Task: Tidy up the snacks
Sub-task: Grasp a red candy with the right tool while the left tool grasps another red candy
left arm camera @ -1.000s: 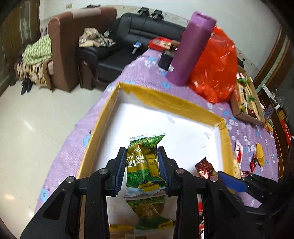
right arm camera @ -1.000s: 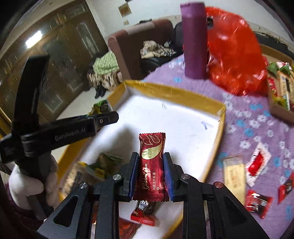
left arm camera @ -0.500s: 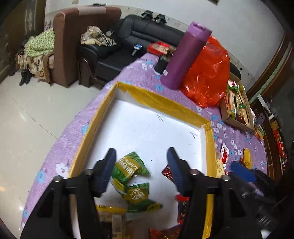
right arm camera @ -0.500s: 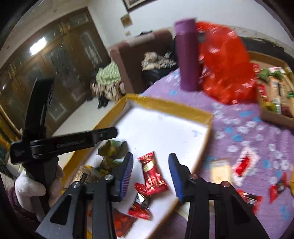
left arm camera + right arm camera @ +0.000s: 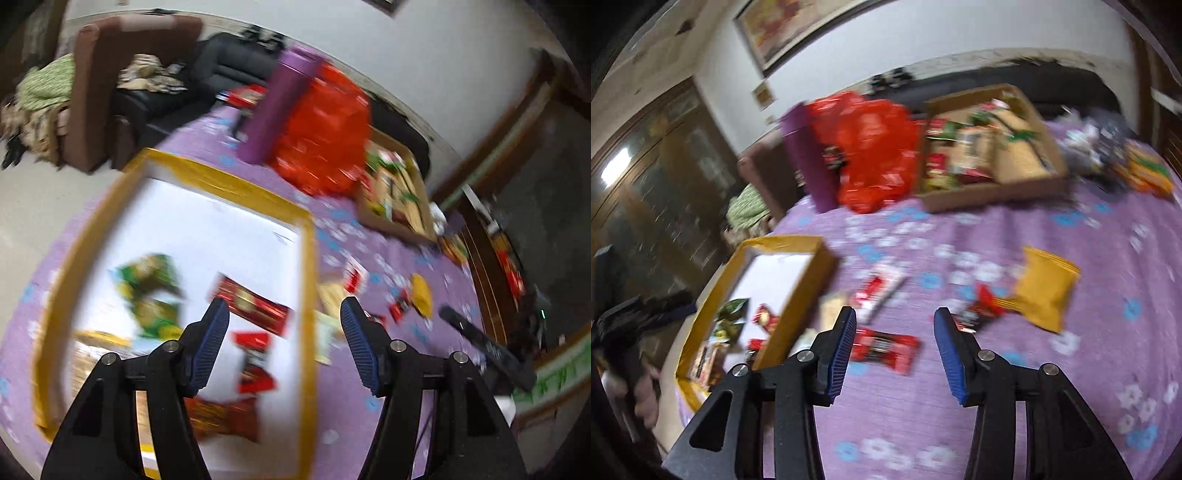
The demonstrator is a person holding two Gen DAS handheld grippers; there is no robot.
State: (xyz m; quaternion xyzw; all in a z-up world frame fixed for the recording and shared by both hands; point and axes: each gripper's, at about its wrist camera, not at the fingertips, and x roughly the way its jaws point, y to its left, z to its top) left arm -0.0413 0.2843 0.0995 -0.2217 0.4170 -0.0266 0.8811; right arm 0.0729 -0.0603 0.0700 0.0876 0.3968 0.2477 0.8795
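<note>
A yellow-rimmed white tray [image 5: 308, 280] holds green snack packs [image 5: 151, 288] and red snack packs [image 5: 255, 306]; it also shows in the right wrist view [image 5: 809, 280]. My left gripper [image 5: 284, 347] is open and empty above the tray's right rim. My right gripper [image 5: 894, 350] is open and empty above the purple tablecloth, over a red snack pack [image 5: 886, 349]. A yellow pouch [image 5: 1045, 288] and more red wrappers [image 5: 879, 291] lie loose on the cloth. Both views are blurred.
A purple bottle [image 5: 277, 107] and a red plastic bag [image 5: 321, 136] stand behind the tray. A cardboard box [image 5: 993, 192] of snacks sits at the back. Sofas [image 5: 129, 85] stand beyond the table's far edge.
Both grippers opened, dropped their packs into the tray, and swung right. The green pack and the red pack now lie in the tray.
</note>
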